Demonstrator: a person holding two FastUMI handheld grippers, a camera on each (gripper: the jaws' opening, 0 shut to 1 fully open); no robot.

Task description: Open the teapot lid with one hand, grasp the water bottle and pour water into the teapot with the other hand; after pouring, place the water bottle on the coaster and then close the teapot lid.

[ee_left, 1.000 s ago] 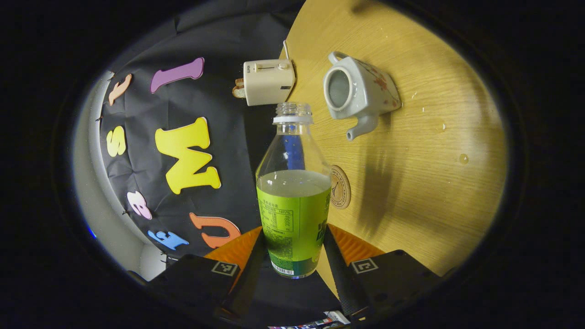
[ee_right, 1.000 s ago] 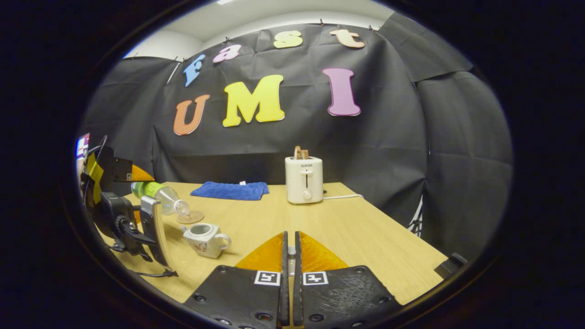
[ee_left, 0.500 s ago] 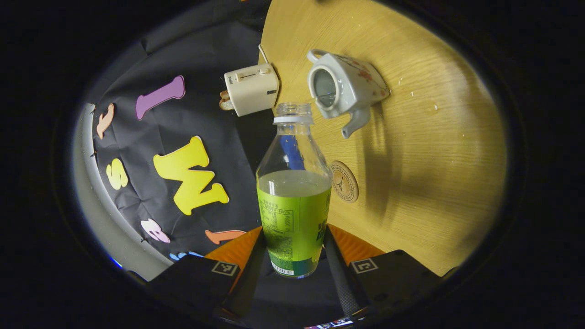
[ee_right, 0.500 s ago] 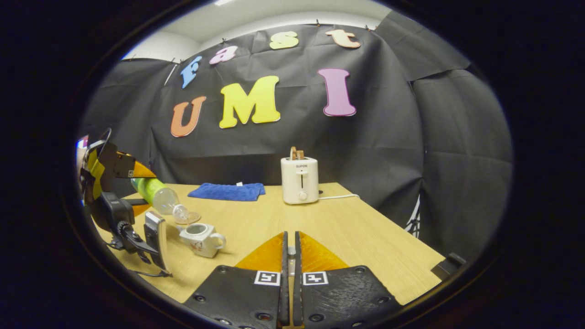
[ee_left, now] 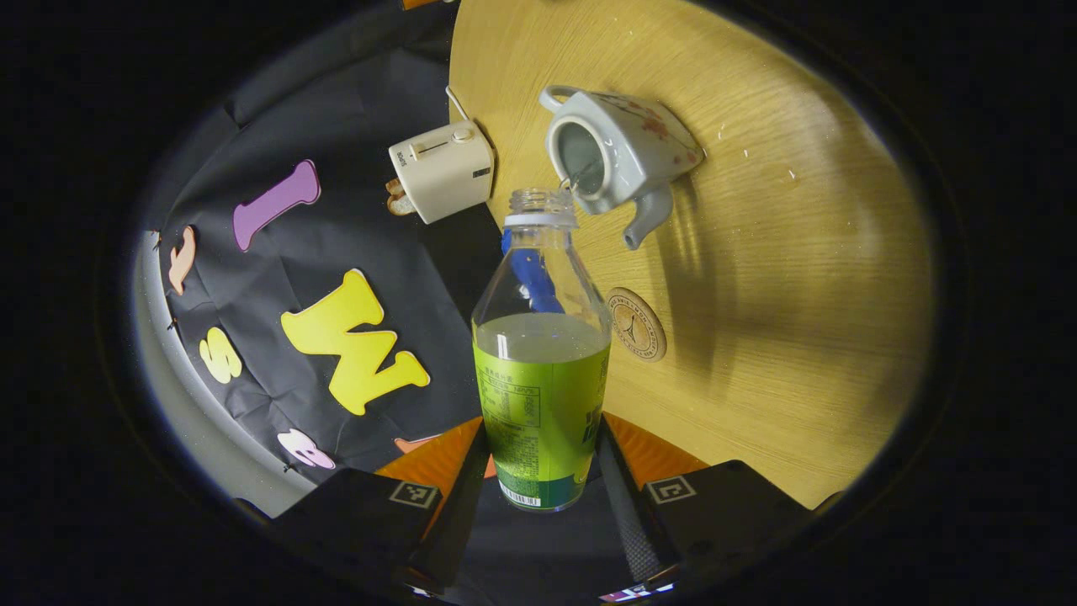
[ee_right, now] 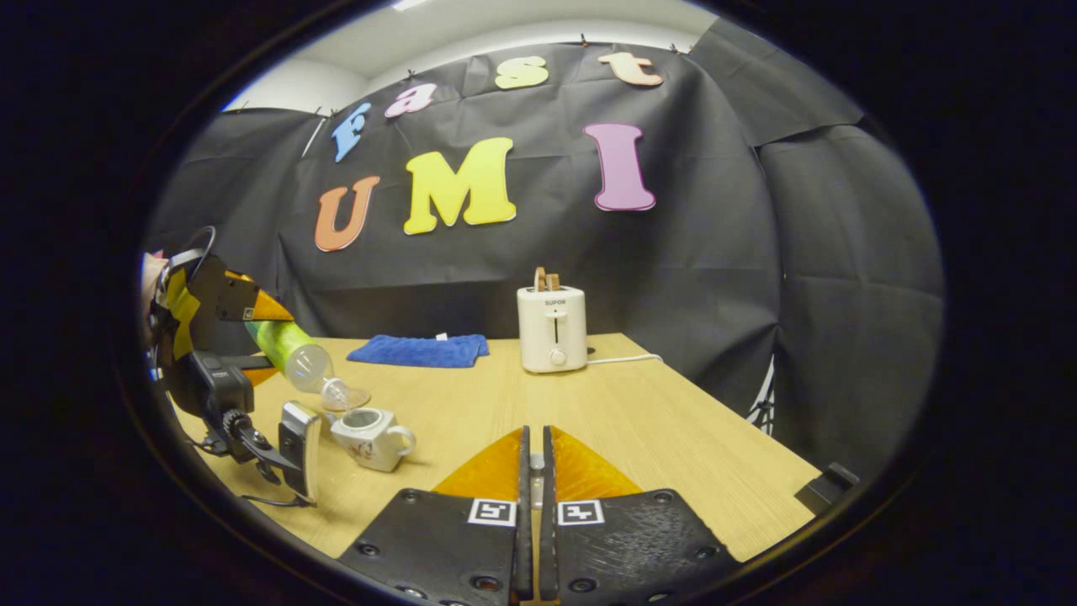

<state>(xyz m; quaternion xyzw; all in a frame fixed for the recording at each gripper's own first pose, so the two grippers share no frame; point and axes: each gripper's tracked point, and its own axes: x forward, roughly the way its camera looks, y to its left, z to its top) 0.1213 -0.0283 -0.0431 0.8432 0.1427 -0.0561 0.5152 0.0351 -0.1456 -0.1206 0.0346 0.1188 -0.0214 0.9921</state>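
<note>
The water bottle [ee_left: 540,362] is clear plastic with a green label around its lower half, uncapped, with a white ring under the threaded neck; liquid fills it to about the top of the label. The left gripper [ee_left: 538,471] has its jaws closed against the bottle's labelled base, one finger on each side. In the right gripper view the bottle [ee_right: 299,360] is tipped mouth-down over the teapot [ee_right: 370,436], its neck just above the open top. In the left gripper view a thin thread of water runs from the bottle's mouth to the rim of the teapot [ee_left: 618,156], a glossy white ceramic pot with red flower marks, a loop handle and a short curved spout; its round opening is uncovered. A round cork-coloured coaster [ee_left: 637,324] with a printed emblem lies flat on the table [ee_left: 799,278] near the pot, apart from it. The table is pale wood grain with a few scattered water drops. A cream toaster [ee_right: 552,328] with slices standing in its slots sits toward the back, its cord trailing, and a blue towel [ee_right: 419,349] lies beside it. The right gripper [ee_right: 532,459] hangs over the table with its jaws nearly together; a small pale thing sits in the narrow gap, though I cannot tell what it is.
</note>
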